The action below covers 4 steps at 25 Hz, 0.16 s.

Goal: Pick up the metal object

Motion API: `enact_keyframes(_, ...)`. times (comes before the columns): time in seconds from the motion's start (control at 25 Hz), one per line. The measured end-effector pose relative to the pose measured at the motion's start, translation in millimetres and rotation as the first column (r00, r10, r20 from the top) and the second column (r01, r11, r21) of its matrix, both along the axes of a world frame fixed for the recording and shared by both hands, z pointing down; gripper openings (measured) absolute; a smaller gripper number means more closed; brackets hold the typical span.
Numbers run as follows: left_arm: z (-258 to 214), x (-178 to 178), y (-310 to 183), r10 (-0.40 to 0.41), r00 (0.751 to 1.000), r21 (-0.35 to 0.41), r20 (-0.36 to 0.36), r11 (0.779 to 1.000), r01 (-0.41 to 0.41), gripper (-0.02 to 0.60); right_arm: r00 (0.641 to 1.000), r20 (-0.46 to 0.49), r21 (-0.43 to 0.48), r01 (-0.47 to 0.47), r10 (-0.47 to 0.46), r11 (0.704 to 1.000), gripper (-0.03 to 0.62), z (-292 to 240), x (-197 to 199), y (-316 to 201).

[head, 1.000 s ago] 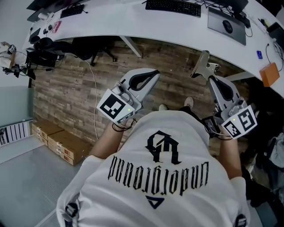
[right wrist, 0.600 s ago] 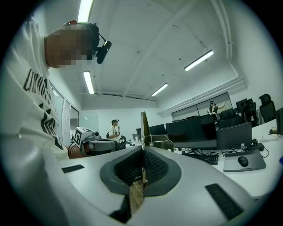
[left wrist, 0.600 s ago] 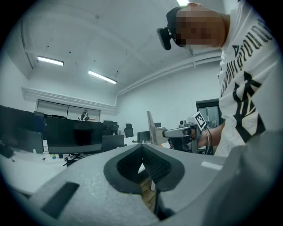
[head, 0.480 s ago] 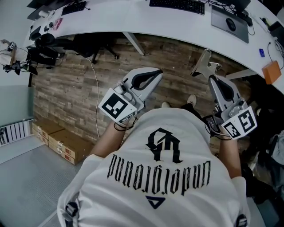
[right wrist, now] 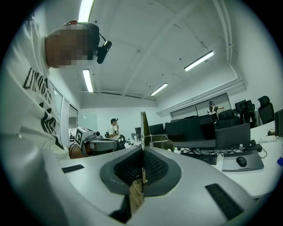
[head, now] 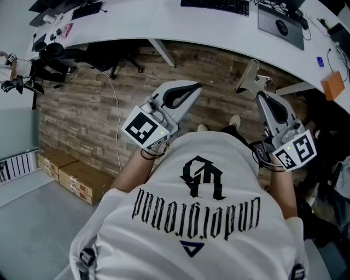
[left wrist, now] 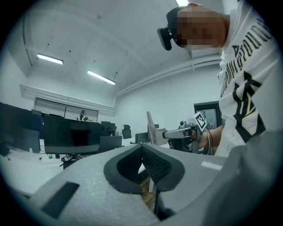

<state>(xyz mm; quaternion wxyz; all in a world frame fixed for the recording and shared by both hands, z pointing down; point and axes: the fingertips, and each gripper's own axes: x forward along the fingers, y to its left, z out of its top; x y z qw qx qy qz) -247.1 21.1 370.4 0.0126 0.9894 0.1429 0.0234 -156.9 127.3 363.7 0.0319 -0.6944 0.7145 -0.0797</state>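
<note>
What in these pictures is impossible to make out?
- Metal object: seen edge-on in the right gripper view, gripped by the shut right claw; its flat face is hidden.
- Keyboard: cut off by the head view's top edge.
- Desk clutter: too small in the head view.
- Person's legs: hidden beneath the shirt, head view.

The light grey left gripper (head: 191,88) and right gripper (head: 258,94) carry black-and-white marker squares; the metal object (head: 250,74) is silvery, the shirt (head: 229,257) white with black lettering, the floor (head: 82,120) brown planks.
</note>
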Motion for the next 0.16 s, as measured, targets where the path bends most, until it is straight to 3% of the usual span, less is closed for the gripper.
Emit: enact_keyframes(0.16, 1.0, 3.3, -3.5, 0.003, 1.0, -0.005, 0.002, 1.0, -0.003, 0.014, 1.0, 0.001, -0.003, -0.005, 0.005, 1.0, 0.015, 0.3, 3.1, -3.2)
